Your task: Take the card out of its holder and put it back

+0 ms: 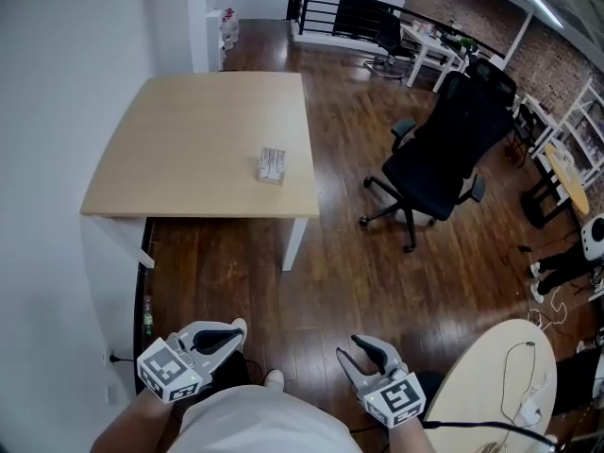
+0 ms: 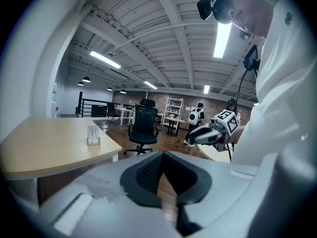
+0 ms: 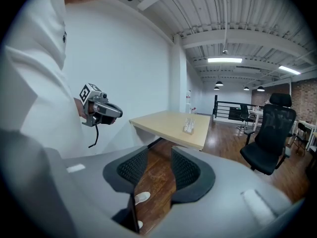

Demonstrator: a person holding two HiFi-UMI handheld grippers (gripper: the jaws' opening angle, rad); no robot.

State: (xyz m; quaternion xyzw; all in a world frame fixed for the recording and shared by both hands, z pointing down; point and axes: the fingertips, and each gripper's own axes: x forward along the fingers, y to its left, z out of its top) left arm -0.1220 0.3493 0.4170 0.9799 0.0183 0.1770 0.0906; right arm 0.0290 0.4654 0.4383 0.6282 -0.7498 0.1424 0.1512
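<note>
Tan table (image 1: 189, 149) carries a small pale card holder (image 1: 272, 165), upright.

The holder (image 1: 271, 178) is a small pale stand, upright on the light wooden surface (image 1: 189, 140), close to its right edge and toward the front right corner. The card (image 1: 272, 162) sits in it on edge, whitish with faint marks too small to read. In both gripper views they show as one small pale block on the wood.
</note>
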